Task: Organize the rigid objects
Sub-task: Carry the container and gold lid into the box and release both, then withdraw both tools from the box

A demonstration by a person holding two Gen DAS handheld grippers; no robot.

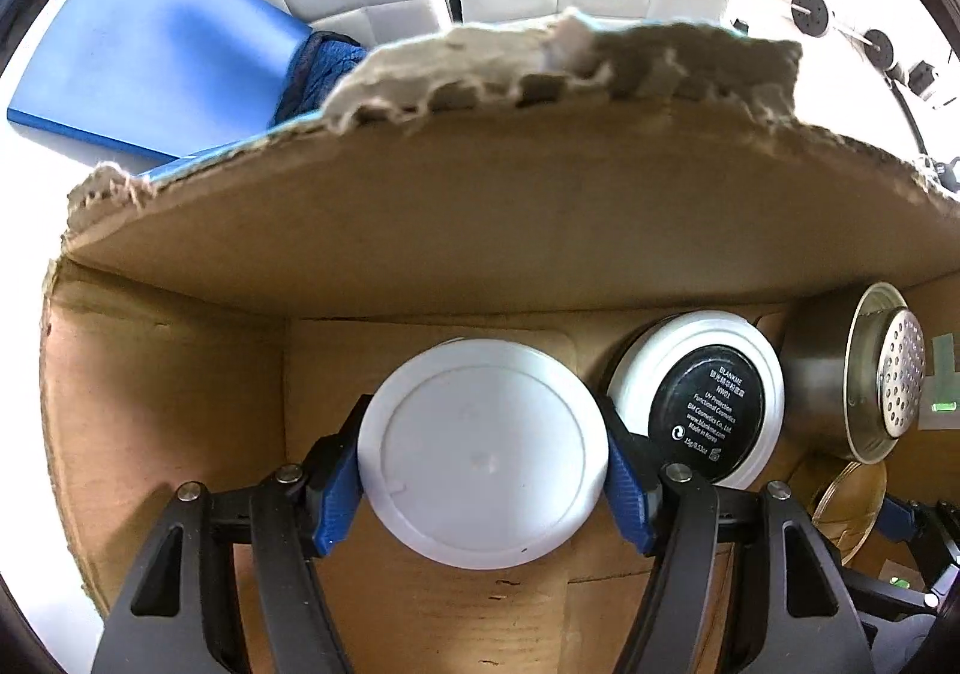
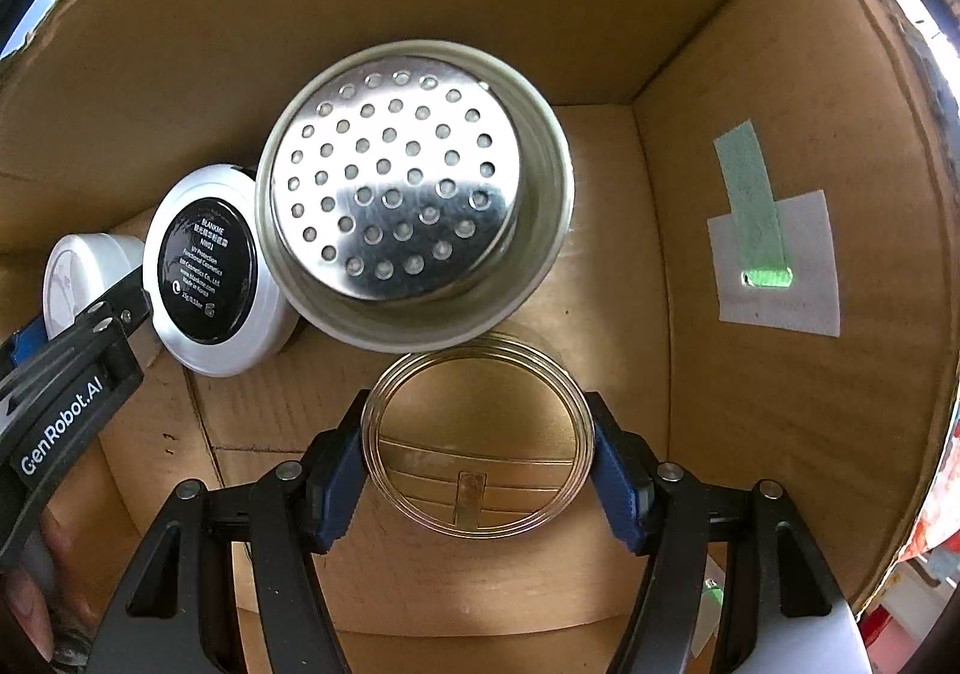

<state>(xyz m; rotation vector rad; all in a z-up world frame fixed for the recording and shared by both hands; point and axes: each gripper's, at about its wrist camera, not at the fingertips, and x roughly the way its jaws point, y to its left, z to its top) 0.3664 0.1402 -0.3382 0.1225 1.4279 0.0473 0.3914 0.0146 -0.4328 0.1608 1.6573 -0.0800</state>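
Both grippers are inside a cardboard box (image 1: 180,374). My left gripper (image 1: 483,464) is shut on a round white container (image 1: 480,452), held low in the box's left part. Beside it stands a white compact with a black label (image 1: 702,416), then a steel cup with a perforated bottom (image 1: 864,374). My right gripper (image 2: 477,455) is shut on a clear round glass jar (image 2: 480,434), just in front of the steel cup (image 2: 408,182). The compact (image 2: 210,269) and the white container (image 2: 78,266) show at its left, with the left gripper's black arm.
The box's torn far wall (image 1: 540,74) rises ahead. A blue board (image 1: 150,50) lies beyond it. A white patch with green tape (image 2: 774,260) is stuck on the box's right wall (image 2: 780,74).
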